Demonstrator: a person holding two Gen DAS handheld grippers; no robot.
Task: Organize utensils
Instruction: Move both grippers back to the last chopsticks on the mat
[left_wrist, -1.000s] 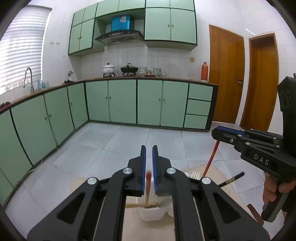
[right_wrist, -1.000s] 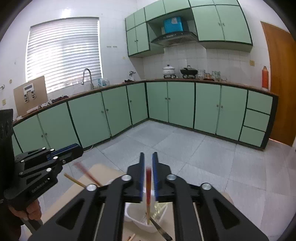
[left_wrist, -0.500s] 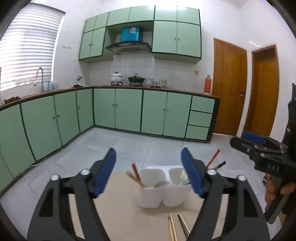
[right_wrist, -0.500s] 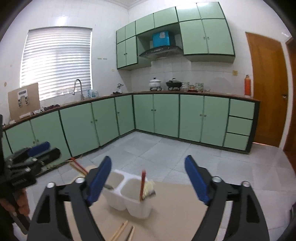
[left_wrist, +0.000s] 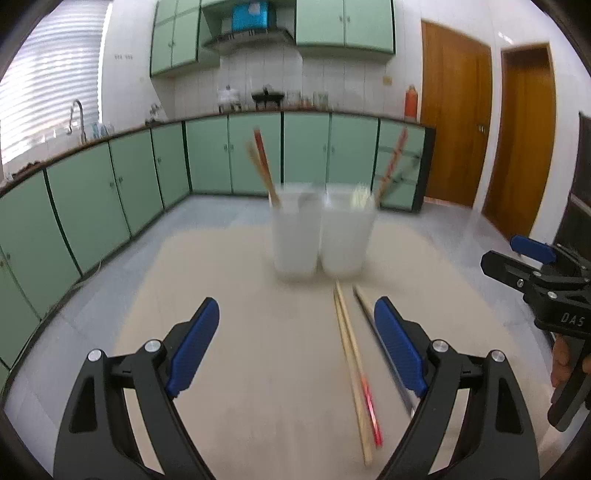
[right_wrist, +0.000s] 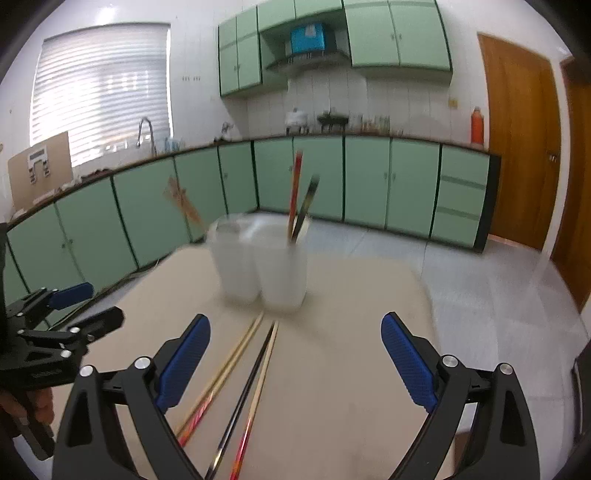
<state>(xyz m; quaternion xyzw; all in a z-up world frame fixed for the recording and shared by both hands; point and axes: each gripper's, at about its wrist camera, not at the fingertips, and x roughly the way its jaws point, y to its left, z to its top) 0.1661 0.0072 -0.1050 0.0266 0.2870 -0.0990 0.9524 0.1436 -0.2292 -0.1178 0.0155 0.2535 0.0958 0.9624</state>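
Loose chopsticks (left_wrist: 351, 354) lie lengthwise on the table (left_wrist: 240, 332), tips toward the holder (left_wrist: 319, 232).

My left gripper (left_wrist: 297, 343) points forward and downward, jaws wide and opening, nothing between the blue pads. My right gripper (right_wrist: 295, 360) matches it: tilted down, jaws spread and opening, empty. A hand (left_wrist: 563, 363) grips the right gripper's handle; both grippers run side by side.

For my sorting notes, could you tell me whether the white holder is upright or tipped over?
Upright: the white holder stands on the table, chopsticks poking from its top.
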